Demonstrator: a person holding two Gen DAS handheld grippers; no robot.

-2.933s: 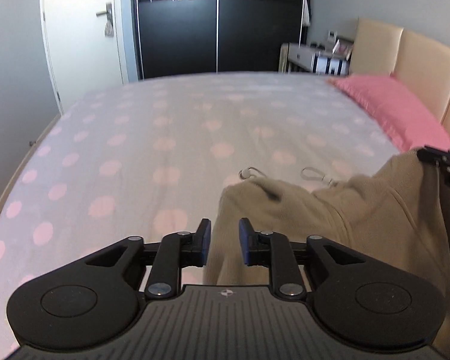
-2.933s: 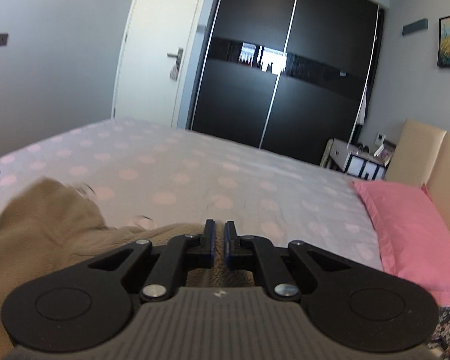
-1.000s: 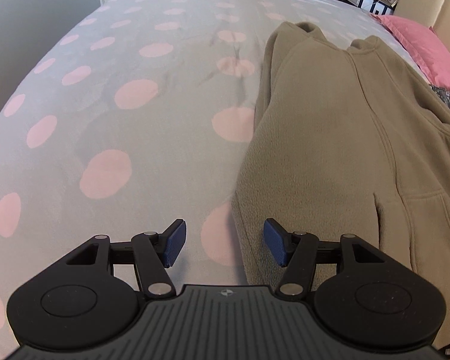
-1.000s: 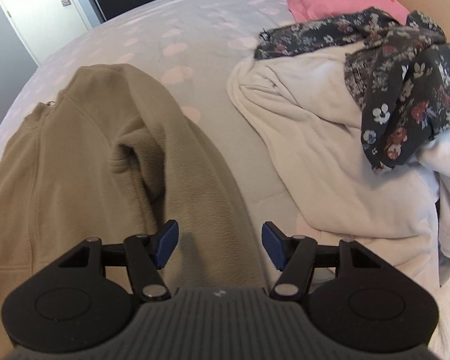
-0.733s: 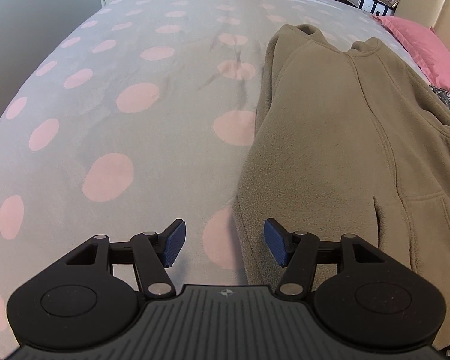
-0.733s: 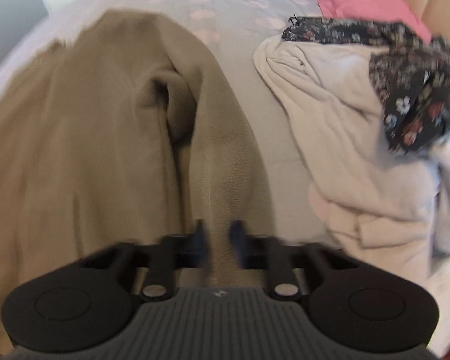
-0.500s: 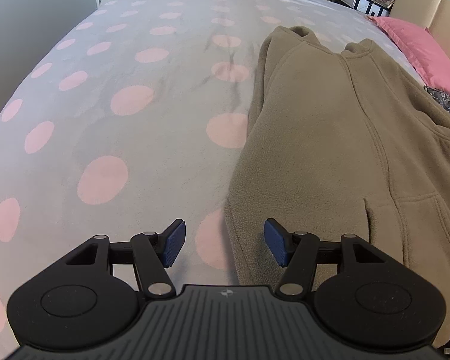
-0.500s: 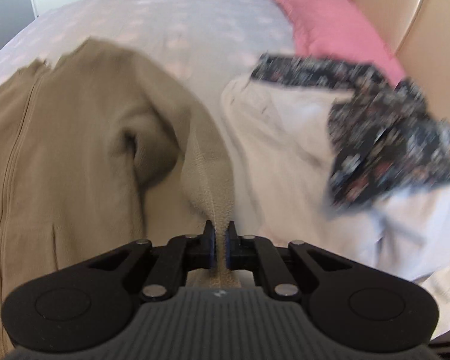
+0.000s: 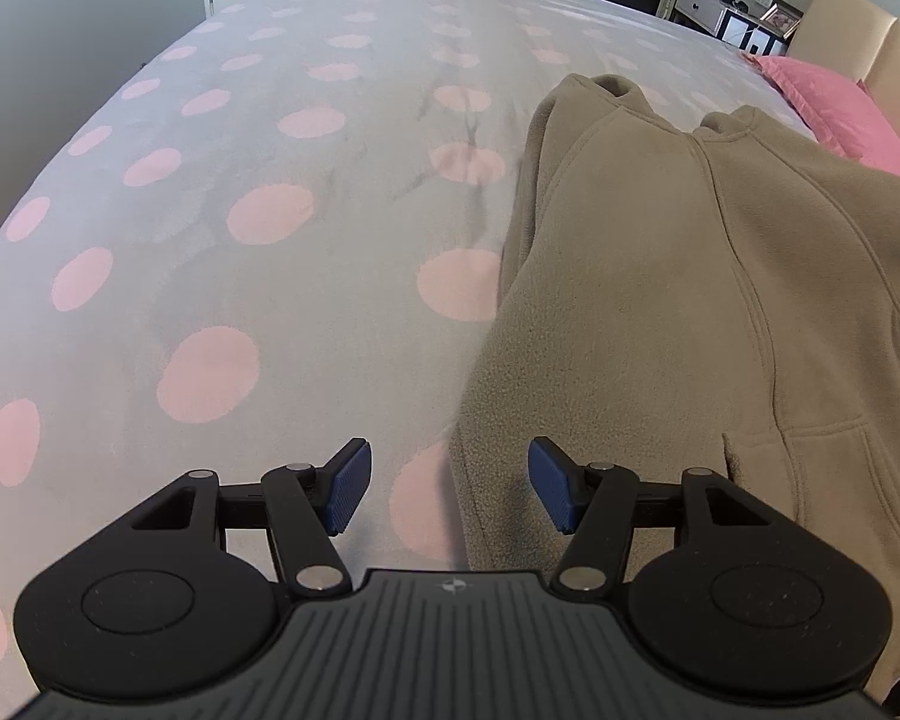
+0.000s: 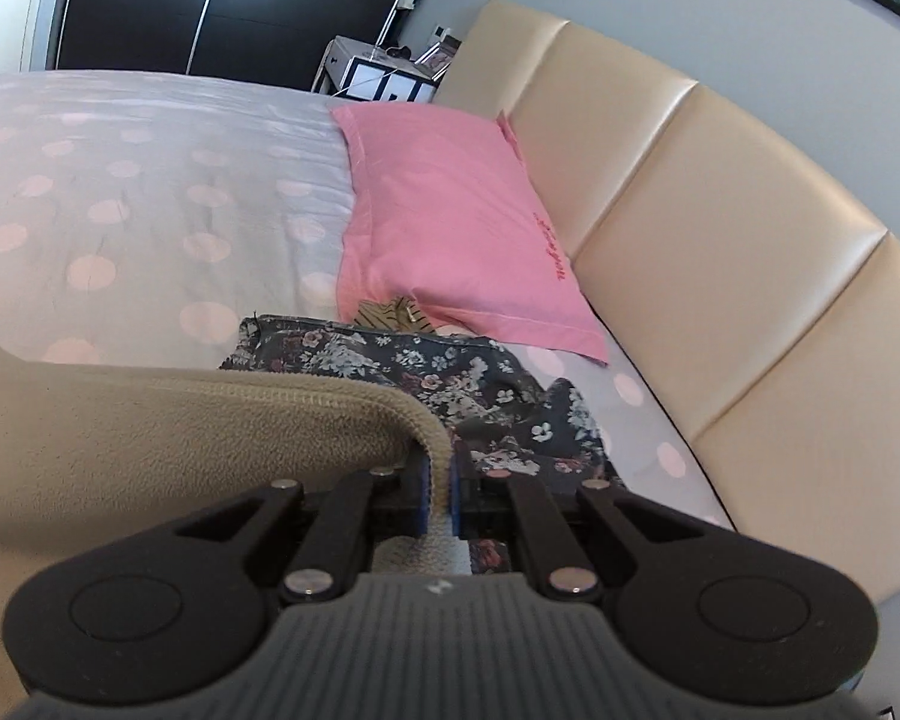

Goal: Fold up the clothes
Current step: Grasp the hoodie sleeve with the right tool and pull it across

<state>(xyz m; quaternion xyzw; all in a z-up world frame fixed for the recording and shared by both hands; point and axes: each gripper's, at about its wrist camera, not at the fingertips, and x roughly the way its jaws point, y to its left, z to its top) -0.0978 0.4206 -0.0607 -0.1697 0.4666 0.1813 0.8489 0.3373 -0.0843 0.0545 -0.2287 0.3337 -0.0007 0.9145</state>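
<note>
A tan fleece jacket (image 9: pixel 660 300) lies front up on the spotted bedspread (image 9: pixel 240 210), its collar toward the far end. My left gripper (image 9: pixel 447 489) hovers open over the jacket's near left hem corner, and the fabric edge lies below the gap without touching the pads. In the right wrist view my right gripper (image 10: pixel 440 495) is shut on the cuff of the tan sleeve (image 10: pixel 210 420), which is lifted and stretches away to the left. The rest of the jacket is out of that view.
A dark floral garment (image 10: pixel 450 372) lies just beyond the right gripper, with a striped scrap by the pink pillow (image 10: pixel 450 222). The padded cream headboard (image 10: pixel 720 240) runs along the right. Black wardrobe doors (image 10: pixel 210 6) and a small white bedside unit (image 9: pixel 708 15) stand at the far end.
My right gripper closed on the jacket's right sleeve and lifted it, swinging up toward the pillow and headboard. The left gripper stayed in place, still open.
</note>
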